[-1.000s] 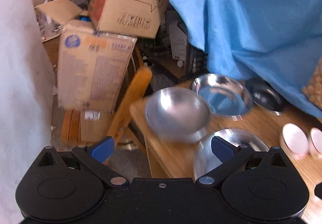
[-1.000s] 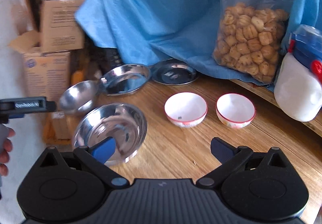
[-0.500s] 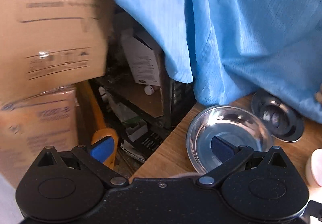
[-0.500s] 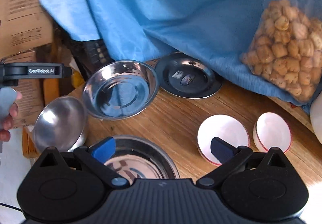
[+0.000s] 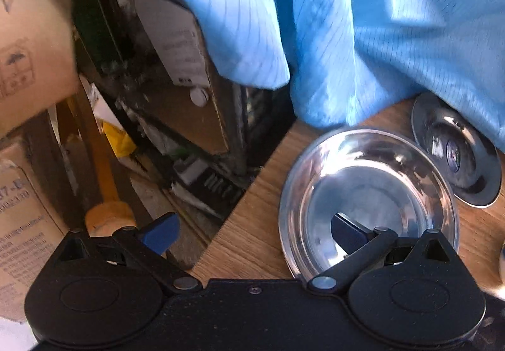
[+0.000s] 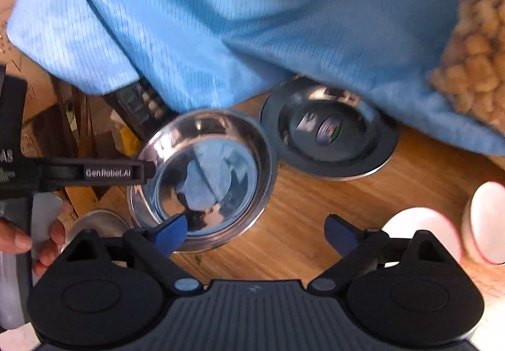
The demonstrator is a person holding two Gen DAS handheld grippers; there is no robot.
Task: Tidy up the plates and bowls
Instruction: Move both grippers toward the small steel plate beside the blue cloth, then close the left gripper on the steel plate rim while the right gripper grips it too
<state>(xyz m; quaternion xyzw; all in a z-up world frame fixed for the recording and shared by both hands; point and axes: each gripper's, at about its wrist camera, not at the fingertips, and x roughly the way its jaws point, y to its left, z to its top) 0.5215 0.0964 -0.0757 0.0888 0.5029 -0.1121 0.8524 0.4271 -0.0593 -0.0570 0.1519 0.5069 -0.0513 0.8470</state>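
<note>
A shiny steel bowl [image 5: 369, 193] sits near the back left corner of the wooden table [image 5: 252, 240], with a dark steel plate [image 5: 457, 155] just beyond it. My left gripper [image 5: 252, 234] is open: one finger hangs over the bowl's inside, the other past the table edge. In the right wrist view the same bowl [image 6: 208, 174] and plate [image 6: 328, 133] lie ahead, and two white bowls [image 6: 423, 225] stand at the right. My right gripper [image 6: 255, 232] is closing, its left finger over the bowl's near rim, its pads pressing on nothing. The left gripper's finger [image 6: 110, 172] reaches over the bowl's left rim.
A blue cloth [image 6: 252, 20] hangs over the table's back and covers part of the plate. A bag of snacks [image 6: 473, 51] stands at the right. Another steel bowl [image 6: 98, 225] sits at the lower left beside a hand [image 6: 19, 237]. Cardboard boxes [image 5: 28, 35] and clutter lie beyond the table's left edge.
Both grippers have moved forward and down toward the back steel bowl, which now looks much larger. The nearer steel bowls have slid out of the left view. The right jaws stand slightly narrower.
</note>
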